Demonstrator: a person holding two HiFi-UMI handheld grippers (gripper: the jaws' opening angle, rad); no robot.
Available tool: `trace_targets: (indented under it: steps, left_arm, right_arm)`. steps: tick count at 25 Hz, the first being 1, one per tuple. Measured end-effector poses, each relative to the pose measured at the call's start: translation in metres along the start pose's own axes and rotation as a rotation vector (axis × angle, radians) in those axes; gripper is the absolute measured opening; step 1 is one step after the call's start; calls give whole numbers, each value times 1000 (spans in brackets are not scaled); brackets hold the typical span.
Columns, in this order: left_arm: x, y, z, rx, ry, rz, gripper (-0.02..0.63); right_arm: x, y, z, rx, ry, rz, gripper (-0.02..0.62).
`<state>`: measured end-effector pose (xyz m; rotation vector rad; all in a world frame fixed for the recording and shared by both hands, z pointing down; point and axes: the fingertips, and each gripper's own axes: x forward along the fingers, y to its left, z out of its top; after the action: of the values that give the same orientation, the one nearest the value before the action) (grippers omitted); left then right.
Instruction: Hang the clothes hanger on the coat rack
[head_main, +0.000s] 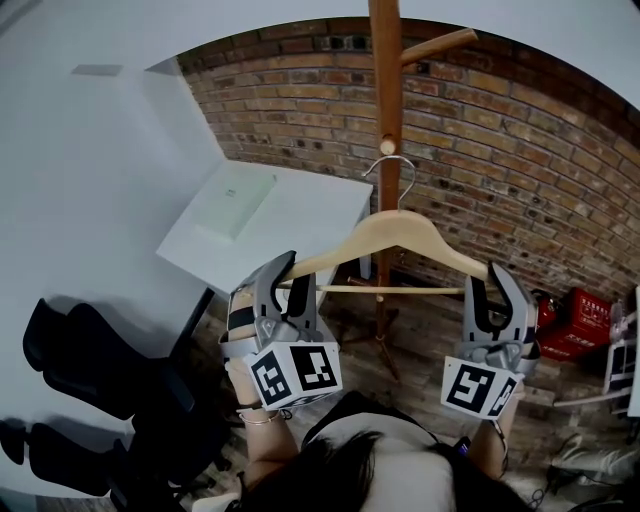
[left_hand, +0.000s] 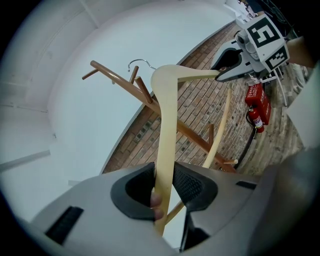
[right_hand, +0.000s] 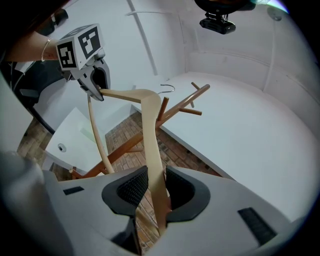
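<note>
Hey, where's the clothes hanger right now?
Head view, centre: the clothes hanger is held by its ends, left tool on the left end and right tool on the right, close in front of the coat rack post.

Hanger (head_main: 400, 232): pale wood with a thin crossbar beneath and a metal hook (head_main: 397, 178) on top. You hold it upright and roughly level. One shoulder tip is pinched in your left gripper (head_main: 287, 275), the other in your right gripper (head_main: 497, 283). The hook points up, close in front of the pole, not yet hung on a peg.

Coat rack (head_main: 385, 90): reddish-brown wooden pole standing by the brick wall (head_main: 500, 150). Angled pegs (head_main: 437, 46) branch off its upper part.
</note>
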<state>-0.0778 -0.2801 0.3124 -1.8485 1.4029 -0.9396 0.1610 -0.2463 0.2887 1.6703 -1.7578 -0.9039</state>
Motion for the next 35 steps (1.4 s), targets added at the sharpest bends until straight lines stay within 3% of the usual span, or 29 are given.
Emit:
trace_targets:
  steps: [35]
  left_arm:
    - [74, -5, -14, 7, -22, -132, 109]
  right_arm:
    - [51, 15, -20, 16, 127, -3, 121]
